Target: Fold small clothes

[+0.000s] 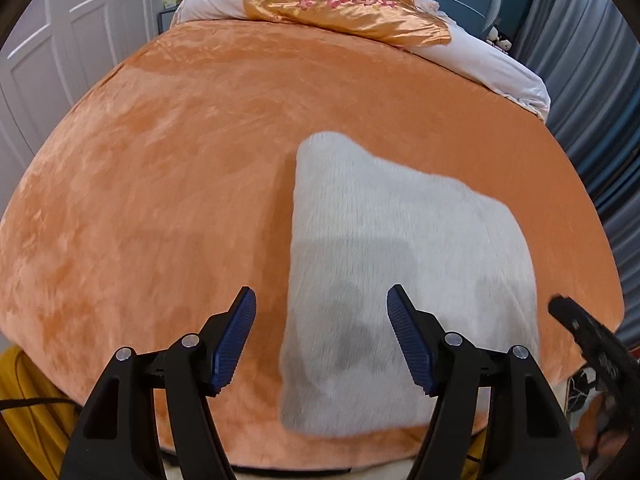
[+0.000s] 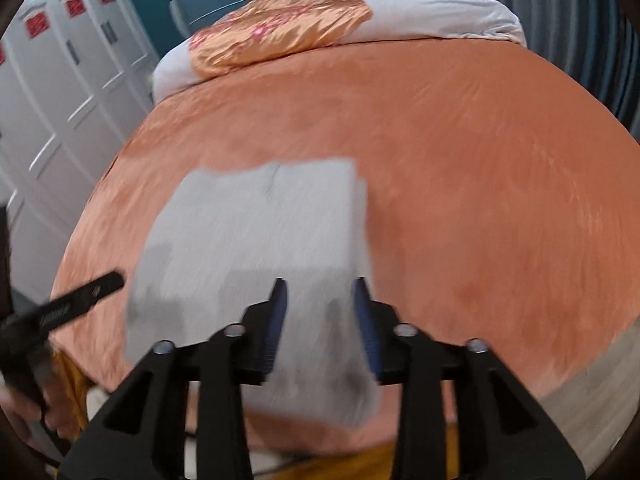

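Note:
A pale grey garment (image 1: 400, 264) lies flat and folded on the orange bedspread (image 1: 180, 168), near the front edge of the bed. My left gripper (image 1: 322, 336) is open and empty, hovering above the garment's left edge. In the right wrist view the same garment (image 2: 248, 232) looks like a rough rectangle. My right gripper (image 2: 320, 320) is open with a narrower gap, above the garment's near right corner, holding nothing. The right gripper shows at the right edge of the left wrist view (image 1: 580, 332), and the left gripper at the left edge of the right wrist view (image 2: 72, 300).
A shiny orange flowered pillow (image 1: 344, 4) on a white bolster (image 1: 492, 64) lies at the head of the bed. White wardrobe doors (image 2: 52, 92) stand on the left, blue-grey curtains (image 1: 592, 80) on the right. Yellow cloth (image 1: 28, 392) lies below the bed's front edge.

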A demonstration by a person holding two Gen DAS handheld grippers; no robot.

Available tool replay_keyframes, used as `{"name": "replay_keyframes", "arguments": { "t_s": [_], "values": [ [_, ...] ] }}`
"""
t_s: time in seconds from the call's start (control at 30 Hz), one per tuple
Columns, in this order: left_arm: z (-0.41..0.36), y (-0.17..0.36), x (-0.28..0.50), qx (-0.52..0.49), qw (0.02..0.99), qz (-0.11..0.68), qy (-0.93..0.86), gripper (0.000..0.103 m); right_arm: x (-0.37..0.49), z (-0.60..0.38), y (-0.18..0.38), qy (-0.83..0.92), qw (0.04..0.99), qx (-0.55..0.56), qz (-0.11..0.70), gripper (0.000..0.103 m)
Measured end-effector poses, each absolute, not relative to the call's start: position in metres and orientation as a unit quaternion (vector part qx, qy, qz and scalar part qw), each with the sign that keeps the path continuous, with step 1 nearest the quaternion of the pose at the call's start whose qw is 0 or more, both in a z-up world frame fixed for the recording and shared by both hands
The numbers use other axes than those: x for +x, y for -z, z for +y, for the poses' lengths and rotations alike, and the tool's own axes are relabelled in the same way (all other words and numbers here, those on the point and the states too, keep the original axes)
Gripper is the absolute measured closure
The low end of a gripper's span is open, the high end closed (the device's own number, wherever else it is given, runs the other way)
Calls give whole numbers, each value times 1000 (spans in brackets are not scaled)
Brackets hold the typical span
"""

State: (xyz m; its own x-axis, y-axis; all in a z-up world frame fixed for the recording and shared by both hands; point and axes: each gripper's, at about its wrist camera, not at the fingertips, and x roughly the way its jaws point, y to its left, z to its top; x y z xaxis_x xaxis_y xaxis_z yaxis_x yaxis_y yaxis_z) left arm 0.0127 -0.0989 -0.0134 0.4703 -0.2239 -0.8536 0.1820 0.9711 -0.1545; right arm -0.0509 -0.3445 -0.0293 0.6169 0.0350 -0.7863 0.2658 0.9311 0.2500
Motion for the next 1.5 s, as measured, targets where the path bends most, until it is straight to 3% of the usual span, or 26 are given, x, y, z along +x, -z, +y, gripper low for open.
{"name": "replay_keyframes", "arguments": {
  "t_s": [0.17,0.2,0.23,0.4,0.47,0.6,0.83,1.0,1.1,1.2,1.3,1.4,1.47,1.5],
  "values": [
    [-111,20,25,-14,855,507,112,36,-6,-357,70,56,857,197,473,65],
    [-111,21,25,-16,853,509,113,36,1,-353,71,45,858,190,475,80],
    [-112,21,26,-18,853,510,112,36,6,-348,65,45,863,173,474,88],
    [-112,14,27,-14,861,496,111,36,-8,-337,-11,2,928,151,342,95],
    [-114,18,29,-8,860,498,107,36,-2,-344,-2,16,926,152,345,95],
    [-121,41,37,9,846,524,101,35,36,-353,90,52,855,128,500,94],
    [-117,39,27,10,845,524,106,37,-44,-334,9,52,903,147,400,93],
    [-115,32,0,4,839,528,134,37,-86,-312,53,50,868,147,472,93],
    [-121,58,-10,38,825,549,127,34,-92,-308,95,57,839,164,516,98],
    [-116,64,-13,36,831,541,124,30,-98,-303,73,62,850,163,497,97],
    [-115,62,-11,31,830,543,123,30,-104,-309,52,74,870,170,457,89],
    [-118,61,-14,33,832,541,118,30,-97,-315,59,80,868,170,459,58],
    [-118,61,-15,37,833,540,116,30,-93,-318,78,69,854,173,485,62],
    [-118,60,-16,37,833,540,116,30,-90,-317,84,66,852,169,491,79]
  ]
}}
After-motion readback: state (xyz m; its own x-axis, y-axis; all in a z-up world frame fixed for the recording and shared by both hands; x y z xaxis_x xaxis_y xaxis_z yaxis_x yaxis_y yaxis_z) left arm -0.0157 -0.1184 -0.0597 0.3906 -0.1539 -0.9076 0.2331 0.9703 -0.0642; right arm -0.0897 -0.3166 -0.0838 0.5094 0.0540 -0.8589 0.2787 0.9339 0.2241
